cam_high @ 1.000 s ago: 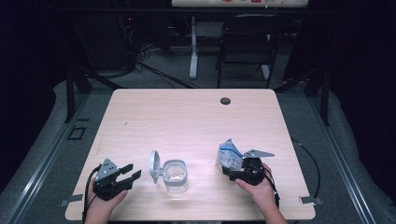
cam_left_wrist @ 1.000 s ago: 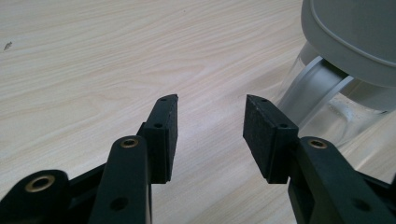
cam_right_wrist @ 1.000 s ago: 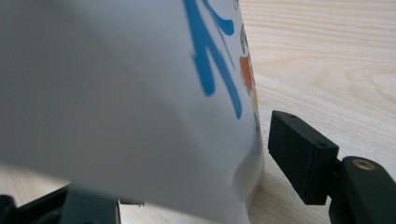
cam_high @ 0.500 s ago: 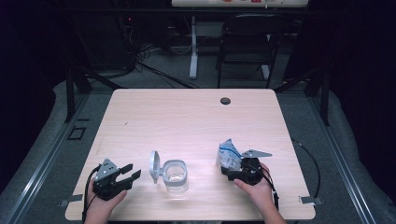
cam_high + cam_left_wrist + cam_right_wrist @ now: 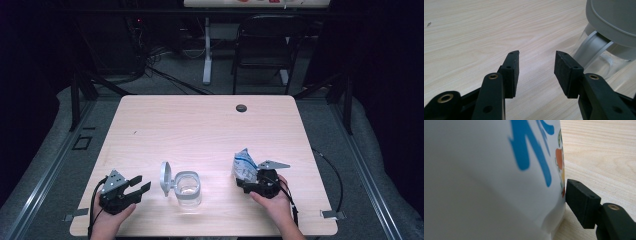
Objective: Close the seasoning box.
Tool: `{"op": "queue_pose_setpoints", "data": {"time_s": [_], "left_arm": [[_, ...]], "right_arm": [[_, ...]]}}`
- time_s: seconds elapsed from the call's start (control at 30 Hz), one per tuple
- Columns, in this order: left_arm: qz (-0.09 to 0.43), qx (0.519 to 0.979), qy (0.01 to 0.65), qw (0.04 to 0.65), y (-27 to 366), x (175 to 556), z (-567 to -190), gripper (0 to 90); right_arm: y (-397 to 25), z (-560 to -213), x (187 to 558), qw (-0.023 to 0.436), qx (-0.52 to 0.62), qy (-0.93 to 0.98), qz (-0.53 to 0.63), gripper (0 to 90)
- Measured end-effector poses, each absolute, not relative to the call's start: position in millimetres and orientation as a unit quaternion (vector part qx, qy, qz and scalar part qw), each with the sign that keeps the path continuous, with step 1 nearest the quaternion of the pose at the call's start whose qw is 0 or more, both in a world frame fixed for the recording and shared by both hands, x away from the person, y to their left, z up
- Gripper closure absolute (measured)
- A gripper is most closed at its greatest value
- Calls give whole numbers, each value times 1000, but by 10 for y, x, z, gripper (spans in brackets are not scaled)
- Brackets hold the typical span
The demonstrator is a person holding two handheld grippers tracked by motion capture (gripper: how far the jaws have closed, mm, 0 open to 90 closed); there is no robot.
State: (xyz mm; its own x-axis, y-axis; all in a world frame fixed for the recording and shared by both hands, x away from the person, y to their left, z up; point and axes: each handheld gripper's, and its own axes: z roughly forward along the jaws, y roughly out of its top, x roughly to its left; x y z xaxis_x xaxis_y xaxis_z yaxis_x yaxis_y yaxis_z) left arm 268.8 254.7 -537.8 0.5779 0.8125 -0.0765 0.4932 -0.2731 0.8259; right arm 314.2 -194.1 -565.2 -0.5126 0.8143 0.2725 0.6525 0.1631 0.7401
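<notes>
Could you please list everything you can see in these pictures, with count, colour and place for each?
Table: one, light wood, centre of the high view.
Container: one, clear, with a grey flip lid standing open on its left, near front edge, middle.
Bag: one, white with blue print, front right, against the right gripper's jaws.
Grommet hole: one, dark, far edge of the table.
Chair: one, black, behind the table.
Left gripper: one, black, front left, jaws apart, holding nothing.
Right gripper: one, black, pressed to the bag.
Hands: two, at the bottom edge.
</notes>
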Motion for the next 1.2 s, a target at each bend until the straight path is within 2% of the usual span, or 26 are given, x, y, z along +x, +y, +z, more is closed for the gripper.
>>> {"op": "queue_pose_setpoints", "data": {"time_s": [0.77, 1.2], "left_arm": [[185, 774, 424, 432, 2550, 2686, -5375, 556], [186, 773, 423, 435, 2549, 2689, -5383, 556]], "right_arm": [[-1928, -5681, 3149, 95, 485, 756, 428, 385], [-1930, -5671, 3143, 106, 472, 765, 425, 446]]}}
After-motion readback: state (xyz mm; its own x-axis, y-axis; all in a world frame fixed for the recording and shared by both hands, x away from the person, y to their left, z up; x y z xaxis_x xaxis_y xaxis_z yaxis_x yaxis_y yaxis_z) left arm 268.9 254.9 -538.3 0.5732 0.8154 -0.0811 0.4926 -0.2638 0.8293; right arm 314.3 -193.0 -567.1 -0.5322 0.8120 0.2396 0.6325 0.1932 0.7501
